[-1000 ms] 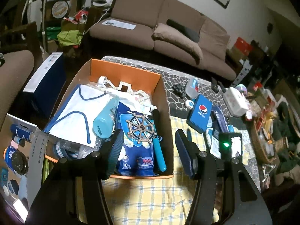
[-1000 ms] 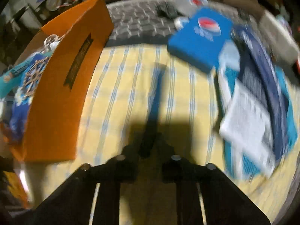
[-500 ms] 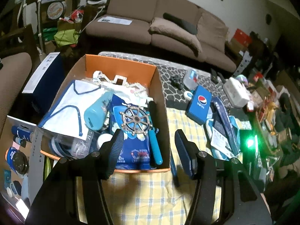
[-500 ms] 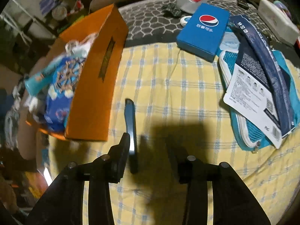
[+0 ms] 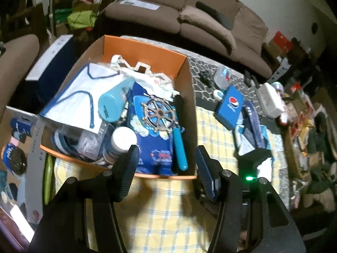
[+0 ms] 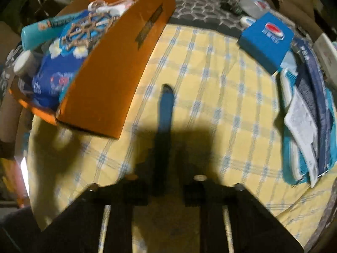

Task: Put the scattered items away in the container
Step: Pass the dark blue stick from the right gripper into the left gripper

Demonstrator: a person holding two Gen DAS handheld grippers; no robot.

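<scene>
Since half a second ago, the right gripper (image 6: 166, 189) jaws have been closed onto a slim dark-blue bar (image 6: 165, 113); it had lain loose on the yellow check cloth (image 6: 210, 105) by the left jaw. The bar is now seen projecting forward from the jaws, over the cloth, just right of the orange box (image 6: 118, 67). Blur hides finer detail. Only the left view shows the box interior (image 5: 147, 63), crowded with items. The left gripper (image 5: 166, 168) is held apart, empty.

Box (image 5: 190, 97): cardboard, matt orange. Cloth (image 6: 210, 84): soft, yellow checks. Ship wheel (image 5: 159, 113): dull metal. Pepsi pack (image 6: 266, 41): smooth blue card. Sofa (image 5: 189, 6): brown fabric.
</scene>
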